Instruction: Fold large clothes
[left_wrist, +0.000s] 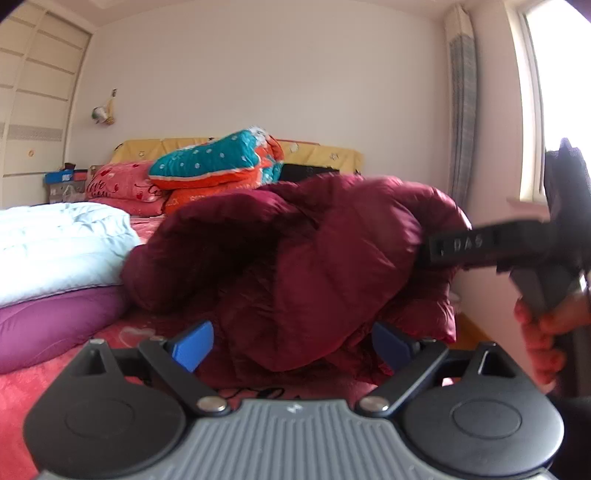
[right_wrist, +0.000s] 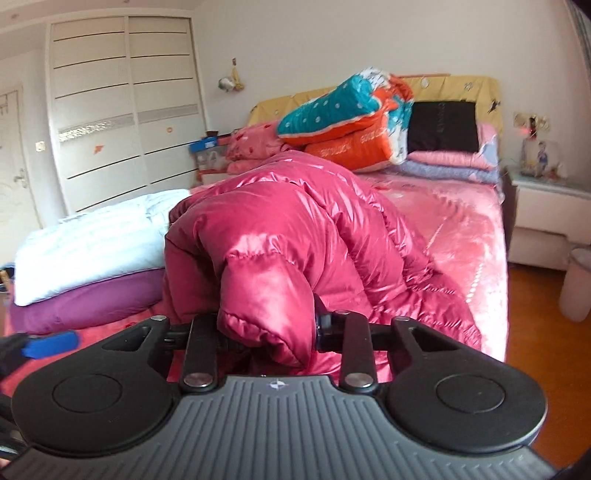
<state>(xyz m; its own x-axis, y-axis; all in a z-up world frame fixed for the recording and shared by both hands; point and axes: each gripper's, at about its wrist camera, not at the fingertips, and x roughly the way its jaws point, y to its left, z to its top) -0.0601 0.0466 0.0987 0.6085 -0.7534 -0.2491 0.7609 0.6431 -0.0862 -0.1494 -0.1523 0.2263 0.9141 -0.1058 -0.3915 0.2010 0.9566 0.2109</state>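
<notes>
A large dark red puffer jacket (left_wrist: 295, 258) lies bunched on the red bed; it shows bright pink in the right wrist view (right_wrist: 295, 236). My left gripper (left_wrist: 291, 345) is open, its blue pads either side of the jacket's lower edge, low over the bed. My right gripper (right_wrist: 266, 325) is shut on a puffy fold of the jacket and holds it raised. The right gripper's black body (left_wrist: 480, 245) shows at the jacket's right side in the left wrist view. The left gripper's blue pad (right_wrist: 51, 343) shows at the lower left of the right wrist view.
A white quilt on a purple one (right_wrist: 92, 258) lies on the bed's left. Folded teal and orange bedding (right_wrist: 351, 122) and pink pillows are stacked at the headboard. A nightstand (right_wrist: 546, 206) and a bin (right_wrist: 576, 284) stand right of the bed. A wardrobe (right_wrist: 125, 110) is at the back left.
</notes>
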